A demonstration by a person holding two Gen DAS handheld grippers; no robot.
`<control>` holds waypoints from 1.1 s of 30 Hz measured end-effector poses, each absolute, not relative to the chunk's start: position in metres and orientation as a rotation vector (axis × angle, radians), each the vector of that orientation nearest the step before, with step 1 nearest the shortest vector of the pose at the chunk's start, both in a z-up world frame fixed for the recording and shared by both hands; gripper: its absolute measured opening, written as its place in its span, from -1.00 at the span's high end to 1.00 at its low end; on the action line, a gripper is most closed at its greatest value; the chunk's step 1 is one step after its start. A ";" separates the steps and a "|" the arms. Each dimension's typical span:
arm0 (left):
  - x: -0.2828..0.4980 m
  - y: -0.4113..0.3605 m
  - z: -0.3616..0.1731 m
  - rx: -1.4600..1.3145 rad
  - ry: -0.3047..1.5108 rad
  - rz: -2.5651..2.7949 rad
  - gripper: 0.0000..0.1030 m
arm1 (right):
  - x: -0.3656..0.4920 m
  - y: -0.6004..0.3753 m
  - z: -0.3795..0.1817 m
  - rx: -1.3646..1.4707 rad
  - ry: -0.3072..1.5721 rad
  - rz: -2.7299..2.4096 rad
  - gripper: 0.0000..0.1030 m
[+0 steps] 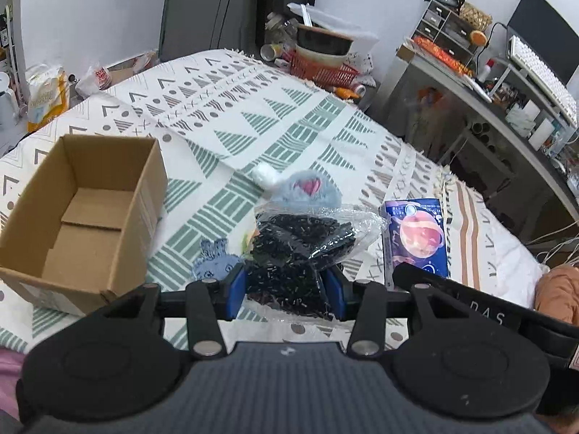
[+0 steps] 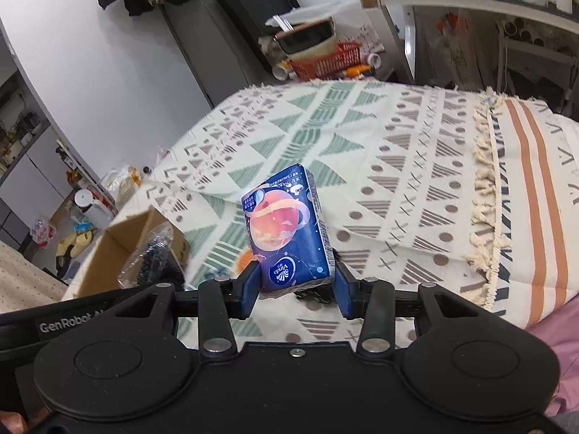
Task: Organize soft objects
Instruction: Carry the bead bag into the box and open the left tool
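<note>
Because both loads appear bound for the cardboard box (image 1: 83, 217), each gripped low and carried clear of the patterned blanket (image 1: 289, 115). From the left wrist: left gripper (image 1: 287, 289) closed around the lower end of a clear plastic bag of black pieces (image 1: 304, 249), blue fingers (image 1: 237, 285) pressing its crinkled sides, bulk of the bag spilling forward beyond the tips. Past the bag, ahead of the fingertips, a fluffy blue plush (image 1: 307, 190) with a pink patch and a white tuft; beside the left finger, a small blue knitted toy (image 1: 213, 262). Box open, empty as far as can be seen, off to the left of the fingers, apparently the intended drop point. To the right of the right finger, the tissue pack (image 1: 416, 238), with partial lettering "DAS" on the other tool's black body. From the right wrist: right gripper (image 2: 295, 285) clamped on the bottom of the same tissue pack (image 2: 289, 231), standing up from between the fingers and leaning slightly, probably held by its end to keep the soft body from buckling. "Vinda" readable on the wrapper, small print at the top too fine to make out; "GenRobot" on the neighbouring tool at lower left. Bag and box corner (image 2: 119, 242) left of the fingers.
</note>
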State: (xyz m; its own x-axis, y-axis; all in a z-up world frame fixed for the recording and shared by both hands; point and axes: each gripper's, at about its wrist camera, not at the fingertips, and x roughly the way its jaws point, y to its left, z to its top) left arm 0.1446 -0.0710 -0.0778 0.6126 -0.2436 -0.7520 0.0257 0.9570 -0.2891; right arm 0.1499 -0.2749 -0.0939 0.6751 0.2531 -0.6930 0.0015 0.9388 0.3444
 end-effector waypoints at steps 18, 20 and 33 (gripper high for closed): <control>0.165 0.007 -0.042 -0.366 0.805 -0.066 0.12 | 0.168 -0.205 -0.040 0.361 0.737 0.214 0.18; 0.169 0.018 -0.041 -0.378 0.799 -0.053 0.12 | 0.171 -0.197 -0.038 0.352 0.733 0.220 0.18; 0.198 0.088 -0.048 -0.454 0.760 0.072 0.12 | 0.204 -0.138 -0.033 0.319 0.736 0.287 0.18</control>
